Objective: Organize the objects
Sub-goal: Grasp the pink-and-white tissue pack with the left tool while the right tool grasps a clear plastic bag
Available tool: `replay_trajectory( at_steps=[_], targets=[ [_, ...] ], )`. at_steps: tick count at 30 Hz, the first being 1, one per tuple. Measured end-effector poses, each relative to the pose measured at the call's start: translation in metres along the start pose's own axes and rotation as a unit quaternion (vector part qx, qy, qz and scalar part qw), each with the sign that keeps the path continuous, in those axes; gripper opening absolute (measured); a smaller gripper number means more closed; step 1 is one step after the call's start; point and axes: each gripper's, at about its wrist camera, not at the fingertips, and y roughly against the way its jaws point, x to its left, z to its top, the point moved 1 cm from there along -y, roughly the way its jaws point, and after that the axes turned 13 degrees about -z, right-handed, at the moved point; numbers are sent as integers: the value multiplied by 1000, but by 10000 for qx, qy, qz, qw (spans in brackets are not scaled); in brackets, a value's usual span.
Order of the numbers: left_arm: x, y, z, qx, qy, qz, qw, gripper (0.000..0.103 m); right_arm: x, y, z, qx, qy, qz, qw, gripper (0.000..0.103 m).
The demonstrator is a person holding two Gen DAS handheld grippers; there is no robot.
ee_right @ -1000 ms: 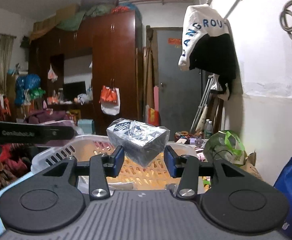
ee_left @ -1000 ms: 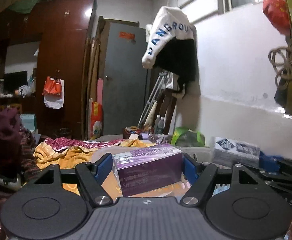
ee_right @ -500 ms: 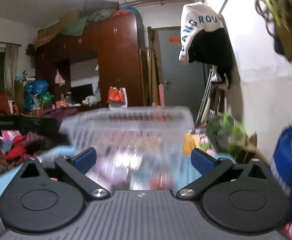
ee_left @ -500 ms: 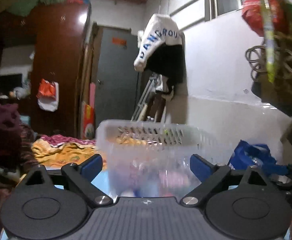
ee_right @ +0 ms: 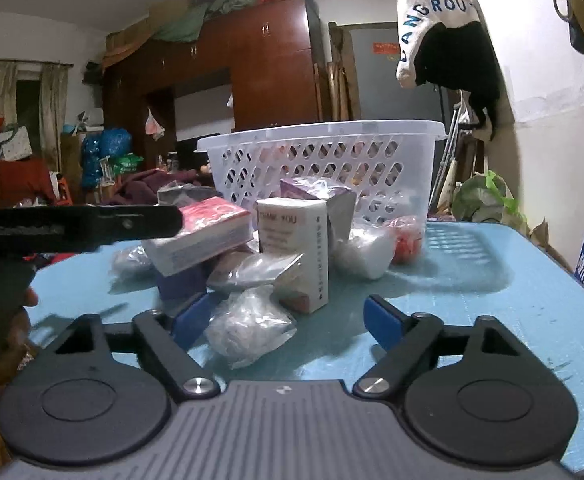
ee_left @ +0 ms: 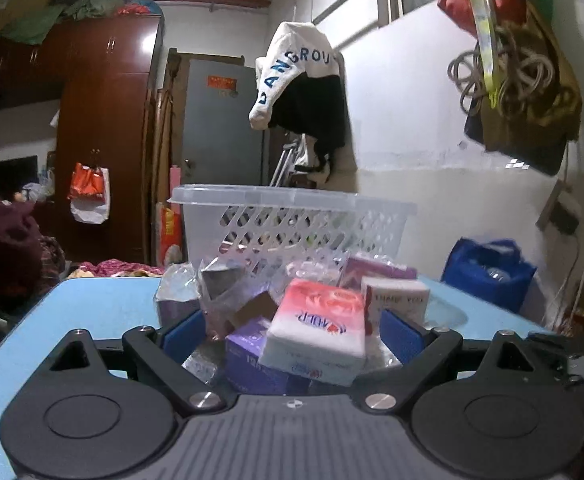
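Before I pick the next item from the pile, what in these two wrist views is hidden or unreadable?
- Basket contents: both views, only blurs through the lattice wall.
- Purple box: left wrist view, label covered by the pink-and-white pack on it.
- Clear bag contents: right wrist view, crinkled glare; it lies between the closing right gripper's pads, untouched.
- Left gripper: right wrist view, fingertips cut off behind the pile.
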Motion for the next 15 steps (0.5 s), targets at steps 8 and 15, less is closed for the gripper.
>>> replay_trajectory(
  at_steps=[8,15],
  targets=[
    [-7,-7,-8,145,-129,132,9997,71,5,11,-11,5,187,43,9998,33],
    [-2,5,-11,-64,86,6,9999,60,-10,16,-6,-99,-4,-39,9999,33]
  ],
)
